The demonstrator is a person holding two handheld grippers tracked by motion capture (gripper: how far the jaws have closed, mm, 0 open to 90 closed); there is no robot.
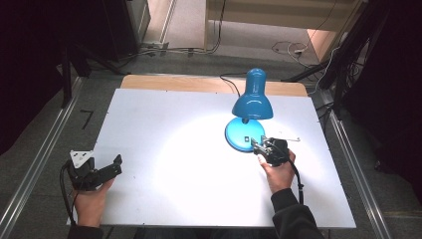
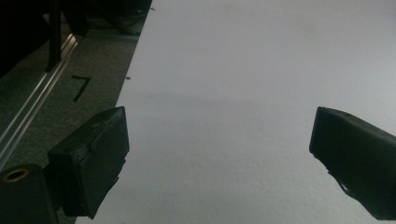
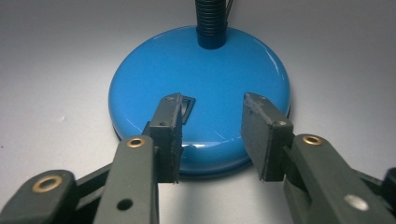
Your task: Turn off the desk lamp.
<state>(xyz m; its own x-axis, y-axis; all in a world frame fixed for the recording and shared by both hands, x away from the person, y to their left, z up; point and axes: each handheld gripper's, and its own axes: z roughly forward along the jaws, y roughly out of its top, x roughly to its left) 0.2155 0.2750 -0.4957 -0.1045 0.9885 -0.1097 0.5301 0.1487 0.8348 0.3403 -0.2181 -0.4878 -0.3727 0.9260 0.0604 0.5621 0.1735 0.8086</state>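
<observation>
A blue desk lamp (image 1: 252, 99) stands lit on the white table (image 1: 164, 164), its shade throwing a bright pool to the left of its round base (image 1: 243, 134). My right gripper (image 1: 260, 146) hovers at the base's near right edge. In the right gripper view the jaws stand open over the base (image 3: 201, 70), and the left finger (image 3: 167, 126) rests beside the small rocker switch (image 3: 187, 106). The black flexible neck (image 3: 211, 23) rises from the base's far side. My left gripper (image 1: 110, 167) sits open at the table's near left corner with bare table (image 2: 224, 116) between its fingers.
The lamp's black cord (image 1: 230, 82) runs off the table's far edge. A small thin white object (image 1: 288, 139) lies right of the base. Metal rails (image 1: 35, 164) flank the table on both sides, and cables litter the floor (image 1: 288, 47) beyond.
</observation>
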